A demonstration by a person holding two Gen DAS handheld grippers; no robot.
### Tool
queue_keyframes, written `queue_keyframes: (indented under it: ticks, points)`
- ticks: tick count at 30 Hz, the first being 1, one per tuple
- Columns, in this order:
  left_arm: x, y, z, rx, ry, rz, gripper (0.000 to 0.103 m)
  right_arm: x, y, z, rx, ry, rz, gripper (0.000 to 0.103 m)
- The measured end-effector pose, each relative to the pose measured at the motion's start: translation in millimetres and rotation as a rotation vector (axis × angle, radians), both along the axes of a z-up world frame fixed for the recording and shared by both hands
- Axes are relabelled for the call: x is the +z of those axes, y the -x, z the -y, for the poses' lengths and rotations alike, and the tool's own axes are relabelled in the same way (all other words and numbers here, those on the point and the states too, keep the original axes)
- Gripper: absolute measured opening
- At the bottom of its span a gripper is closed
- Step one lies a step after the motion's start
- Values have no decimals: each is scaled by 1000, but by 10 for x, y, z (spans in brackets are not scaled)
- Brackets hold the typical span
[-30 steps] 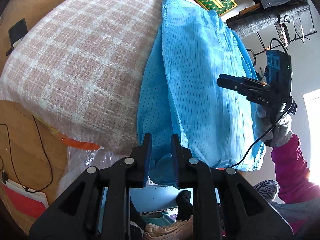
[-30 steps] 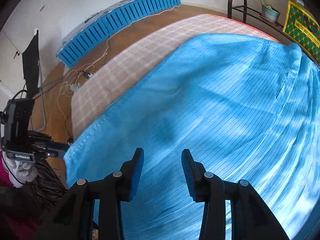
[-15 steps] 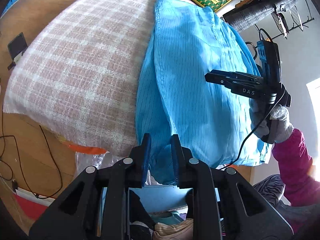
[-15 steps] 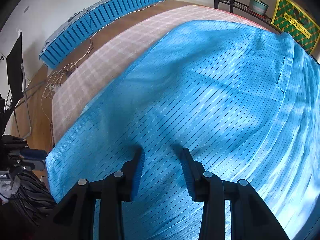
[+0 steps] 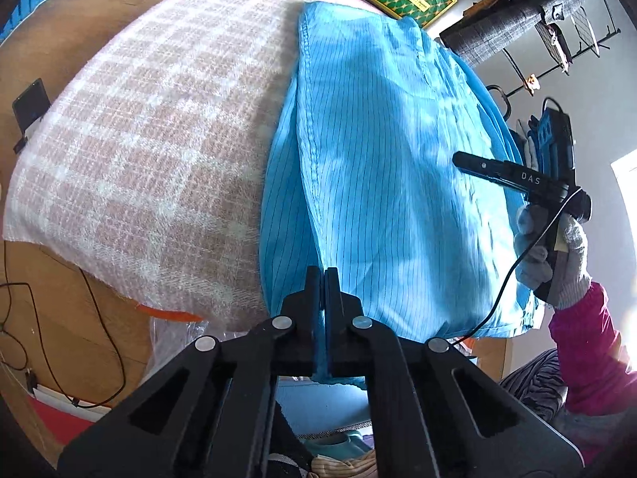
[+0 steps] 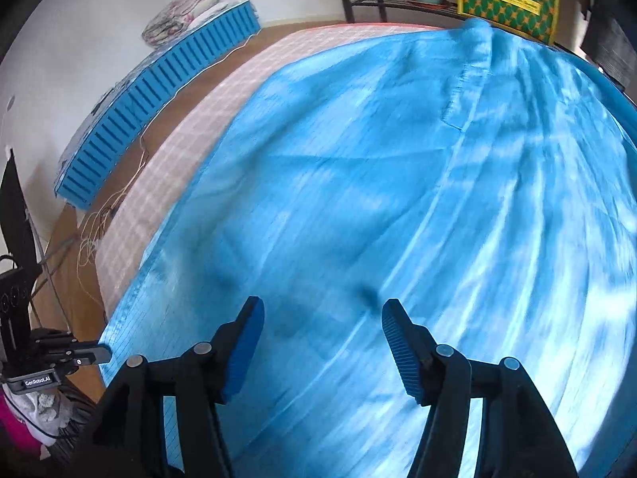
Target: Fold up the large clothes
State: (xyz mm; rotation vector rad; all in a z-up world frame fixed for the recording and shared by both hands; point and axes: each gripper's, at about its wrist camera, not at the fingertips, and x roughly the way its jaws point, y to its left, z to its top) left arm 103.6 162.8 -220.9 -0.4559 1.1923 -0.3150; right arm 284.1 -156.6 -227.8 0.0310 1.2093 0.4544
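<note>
Our left gripper (image 5: 322, 279) has just clamped the blue garment's (image 5: 398, 183) near hem at the blanket's (image 5: 139, 139) edge; our right gripper (image 6: 318, 342), just widened, hangs empty above it.

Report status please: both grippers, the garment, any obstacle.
Left gripper shut on blue garment hem. Right gripper open above the cloth, jaws just widened. Nothing blocking on the plaid blanket.

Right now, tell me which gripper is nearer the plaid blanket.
Left. The left gripper pinches the blue garment's edge beside the plaid blanket; the right gripper hovers over mid-garment, farther away.
</note>
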Motion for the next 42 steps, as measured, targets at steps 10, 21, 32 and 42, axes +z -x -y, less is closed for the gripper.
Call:
queue_keyframes:
  ticks: [10, 21, 32, 42]
  points:
    - [168, -62, -83, -11, -11, 22, 0, -164, -67, -102, -13, -87, -48, 11]
    - [-136, 51, 42, -47, 85, -43, 26, -190, -140, -197, -38, -60, -20, 0]
    - [57, -42, -5, -26, -66, -4, 0, -149, -295, -231, -95, -77, -22, 0]
    - [-236, -15, -36, -27, -57, -78, 0, -16, -289, -247, 7, -51, -23, 12]
